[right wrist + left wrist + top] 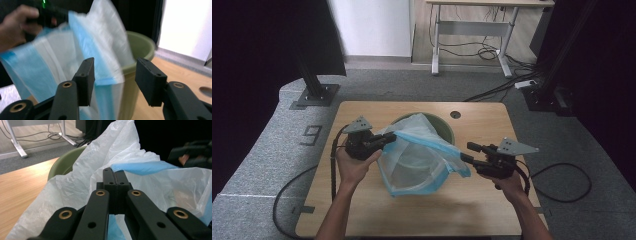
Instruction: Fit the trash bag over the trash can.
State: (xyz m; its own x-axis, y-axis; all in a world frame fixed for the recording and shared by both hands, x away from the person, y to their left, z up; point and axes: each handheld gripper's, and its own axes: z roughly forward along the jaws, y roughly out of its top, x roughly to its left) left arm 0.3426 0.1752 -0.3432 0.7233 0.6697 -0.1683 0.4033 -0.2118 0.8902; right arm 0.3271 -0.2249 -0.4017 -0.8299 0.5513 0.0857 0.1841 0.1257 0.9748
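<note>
Billowing translucent white bag [414,160], blue-edged

Table [362,210] in the foreground, bin [445,128] on its far middle, plastic bag [417,160] before and partly over the bin, left gripper [388,138] at the bag's left edge, right gripper [468,151] at its right edge, desk [472,20] on the floor behind.

you're in a lab or test room. black curtains [252,60] and metal posts [314,75] ring your wooden table [362,205]. cables [492,90] cross grey carpet [262,160].
</note>
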